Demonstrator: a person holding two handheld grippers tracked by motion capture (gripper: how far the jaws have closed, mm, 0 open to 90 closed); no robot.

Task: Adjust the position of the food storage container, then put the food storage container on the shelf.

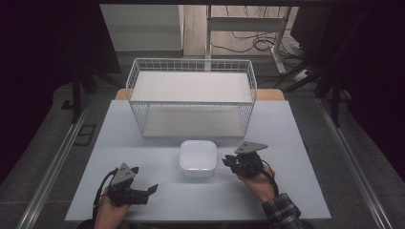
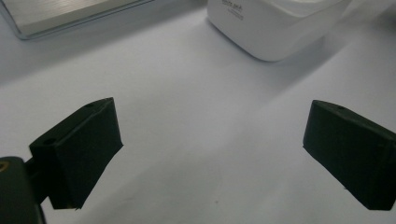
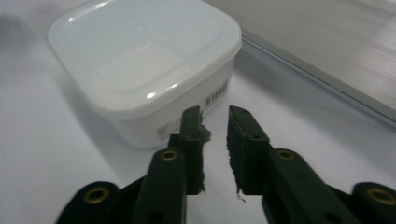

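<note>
A white square lidded container (image 1: 197, 157) stands on the pale table, just in front of the wire basket. My right gripper (image 1: 227, 161) sits close to the container's right side, tips pointing at it. In the right gripper view the container (image 3: 144, 60) lies just beyond my right gripper (image 3: 215, 114), whose jaws stand a narrow gap apart with nothing between them. My left gripper (image 1: 144, 180) rests near the table's front left, pointing right. In the left gripper view its jaws (image 2: 212, 116) are spread wide over bare table, with the container (image 2: 275, 23) ahead.
A white wire basket (image 1: 138, 114) with a flat light base stands at the back middle of the table (image 1: 286, 191). Its base edge shows in the left gripper view (image 2: 60, 14) and the right gripper view (image 3: 327, 56). Dark floor and cables lie beyond.
</note>
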